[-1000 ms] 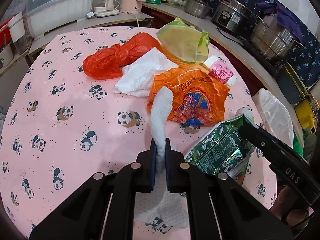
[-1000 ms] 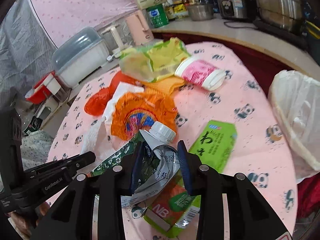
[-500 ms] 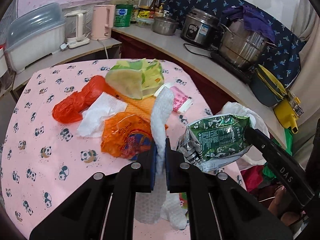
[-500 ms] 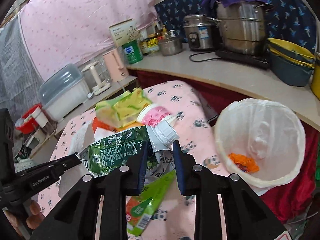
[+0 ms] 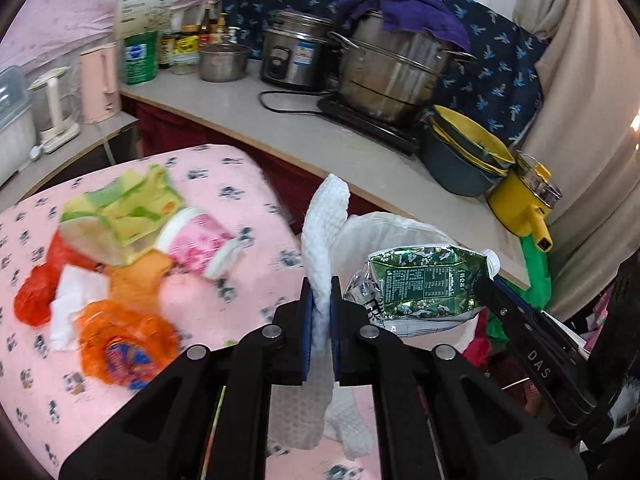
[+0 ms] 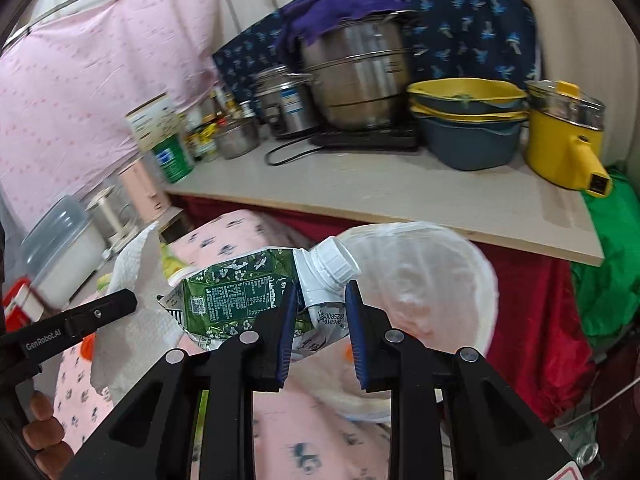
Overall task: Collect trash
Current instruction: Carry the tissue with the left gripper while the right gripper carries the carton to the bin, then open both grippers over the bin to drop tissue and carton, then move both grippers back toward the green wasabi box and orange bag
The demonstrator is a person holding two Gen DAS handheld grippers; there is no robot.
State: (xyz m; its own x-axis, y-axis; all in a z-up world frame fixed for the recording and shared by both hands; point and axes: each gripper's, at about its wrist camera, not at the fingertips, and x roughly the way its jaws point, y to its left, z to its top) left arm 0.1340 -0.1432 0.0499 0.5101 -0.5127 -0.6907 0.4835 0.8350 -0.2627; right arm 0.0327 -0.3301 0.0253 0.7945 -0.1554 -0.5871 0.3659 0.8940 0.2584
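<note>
Fingers (image 5: 307, 328) of the left gripper pinch a white paper towel (image 5: 326, 216); right fingers (image 6: 288, 328) clamp a crushed green carton (image 6: 240, 300).

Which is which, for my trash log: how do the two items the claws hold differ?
The paper towel is white, soft and limp; the carton is green, printed, crushed, with a white cap. The left claw pinches the towel flat; the right claw grips the carton's neck. Both are held near the bin.

Occlusions and blur, both wrist views

Trash on the tablecloth (image 5: 248, 184) left of the left gripper (image 5: 320, 316) is motion-smeared. The carton (image 6: 240, 300) hides the bin (image 6: 440, 280) floor beyond the right gripper (image 6: 320, 320); carton print unreadable.
</note>
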